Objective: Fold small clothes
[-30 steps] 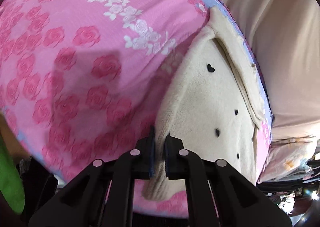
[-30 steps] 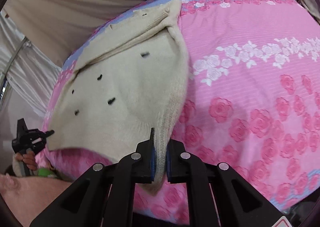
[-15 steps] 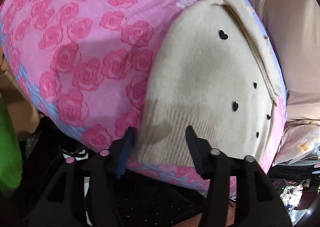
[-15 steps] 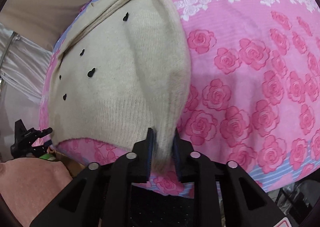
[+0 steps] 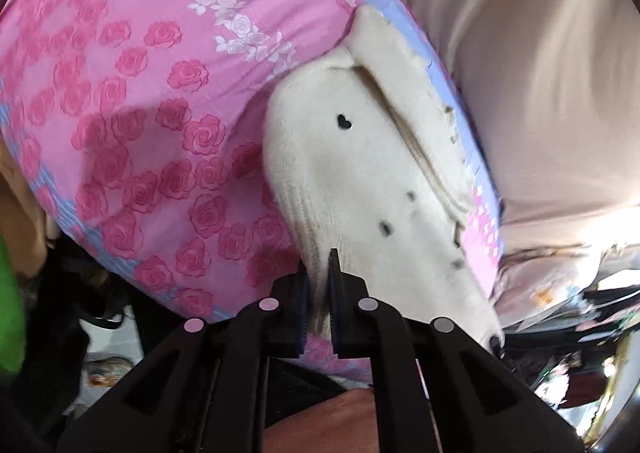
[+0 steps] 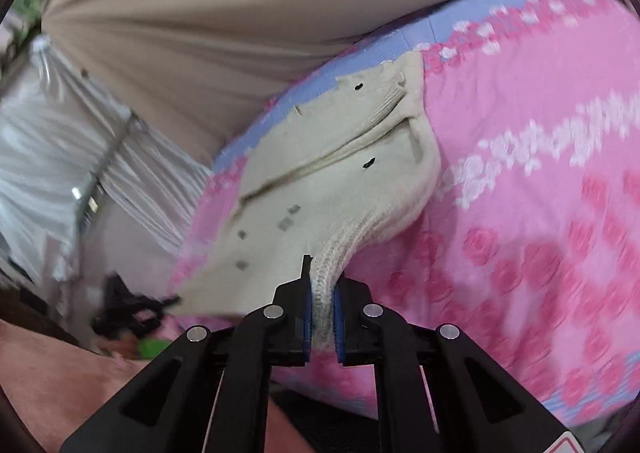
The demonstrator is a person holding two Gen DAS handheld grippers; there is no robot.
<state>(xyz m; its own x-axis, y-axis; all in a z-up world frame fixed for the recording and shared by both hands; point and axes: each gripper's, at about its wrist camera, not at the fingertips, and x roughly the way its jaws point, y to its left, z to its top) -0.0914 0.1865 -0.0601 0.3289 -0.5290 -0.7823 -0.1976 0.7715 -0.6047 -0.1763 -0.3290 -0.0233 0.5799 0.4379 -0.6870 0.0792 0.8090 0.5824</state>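
- On the pink rose-print bedcover (image 5: 152, 101) lies a cream knit garment (image 5: 360, 173) with small black hearts, near the cover's blue border.
- Left gripper (image 5: 319, 285): jaws closing, ribbed hem pinched between the pads, hem raised off the cover.
- Right gripper (image 6: 322, 305): jaws closing, clamped on the ribbed hem at the garment's other corner, likewise raised.
- Beige cloth (image 6: 224, 13) lies beyond the cover.

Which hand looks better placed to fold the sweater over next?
Neither alone, I'd say: left gripper and right gripper each pinch a ribbed hem corner of the sweater, jaws closing, so both could lift together.
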